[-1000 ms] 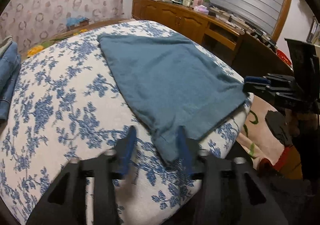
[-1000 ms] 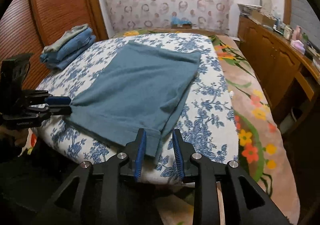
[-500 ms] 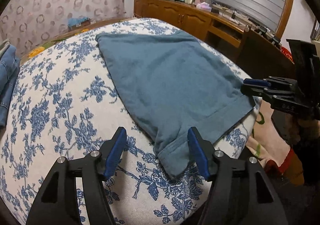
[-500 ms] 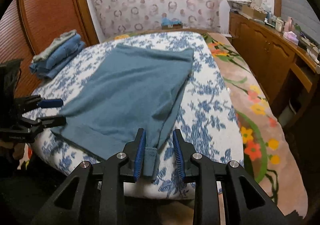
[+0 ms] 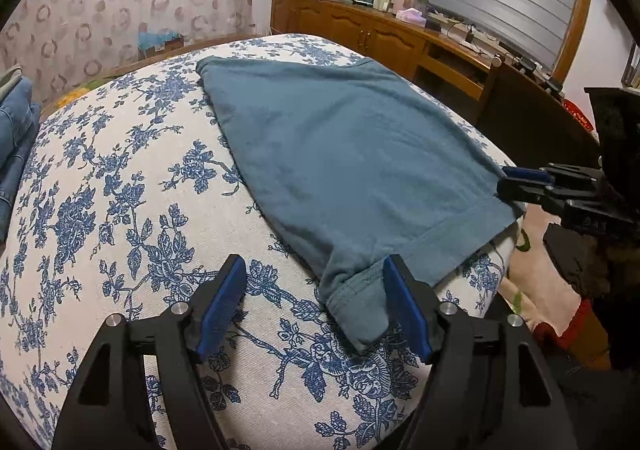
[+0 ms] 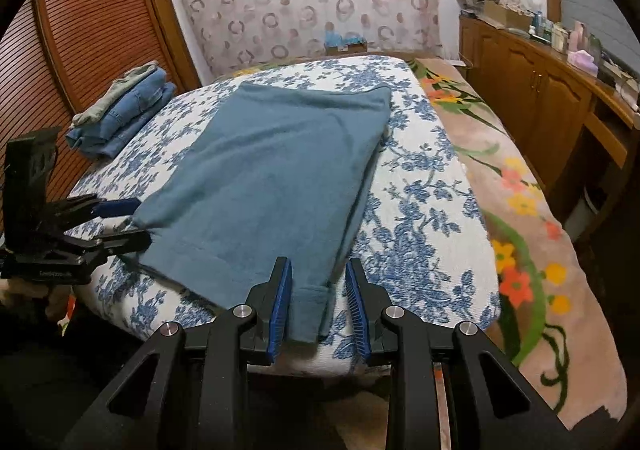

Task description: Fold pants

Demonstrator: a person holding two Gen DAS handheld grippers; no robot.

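Observation:
Teal pants [image 5: 340, 153] lie folded flat on a bed with a blue floral cover [image 5: 120, 209]. Their two near corners hang toward the bed's front edge. My left gripper [image 5: 316, 294] straddles the left corner; its jaws are opening, and the cloth lies loose by the right pad, far from the left one. From the right wrist view this gripper [image 6: 140, 221] sits at the pants' [image 6: 272, 169] left corner. My right gripper [image 6: 318, 302] has the other corner between its pads, against the left pad with a gap to the right one. It also shows in the left wrist view [image 5: 502, 181].
A stack of folded jeans [image 6: 124, 113] rests at the bed's far left. A flower-print blanket [image 6: 520, 230] covers the bed's right side. A wooden cabinet [image 6: 540, 97] with clutter runs along the right wall, and a louvred wardrobe door [image 6: 80, 29] stands to the left.
My left gripper's jaws have spread wider and the pants' corner has slipped free onto the bed. The right gripper's gap looks the same.

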